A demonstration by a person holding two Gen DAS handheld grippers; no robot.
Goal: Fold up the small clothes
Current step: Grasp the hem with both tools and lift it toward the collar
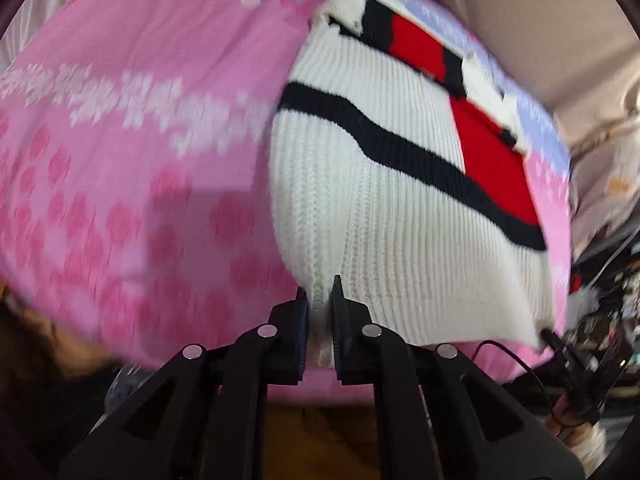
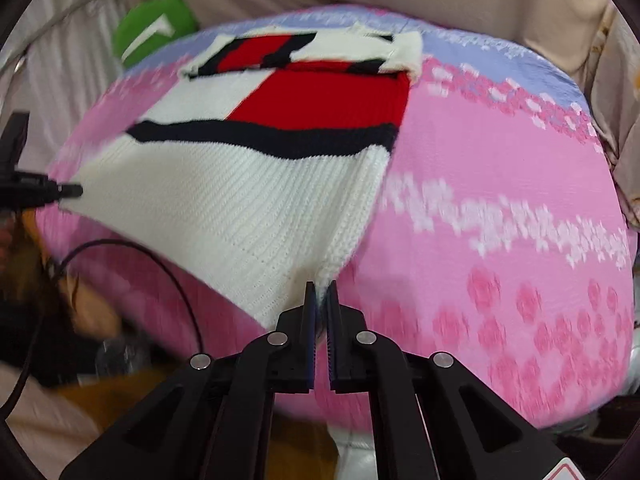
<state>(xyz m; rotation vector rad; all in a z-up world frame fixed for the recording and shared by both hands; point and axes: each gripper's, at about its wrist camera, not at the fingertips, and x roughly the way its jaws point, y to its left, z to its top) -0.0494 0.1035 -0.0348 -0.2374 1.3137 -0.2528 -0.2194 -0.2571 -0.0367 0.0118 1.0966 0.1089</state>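
Your left gripper (image 1: 320,300) and right gripper (image 2: 321,300) each pinch a near corner of the white ribbed knit sweater (image 2: 240,200); it stretches away across the pink flowered cushion (image 2: 500,184), so fold toward the far edge.

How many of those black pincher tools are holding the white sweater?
2. The left gripper pinches the white sweater at its near left corner; the right gripper pinches the near right corner. Both lower corners are held over the pink cloth.
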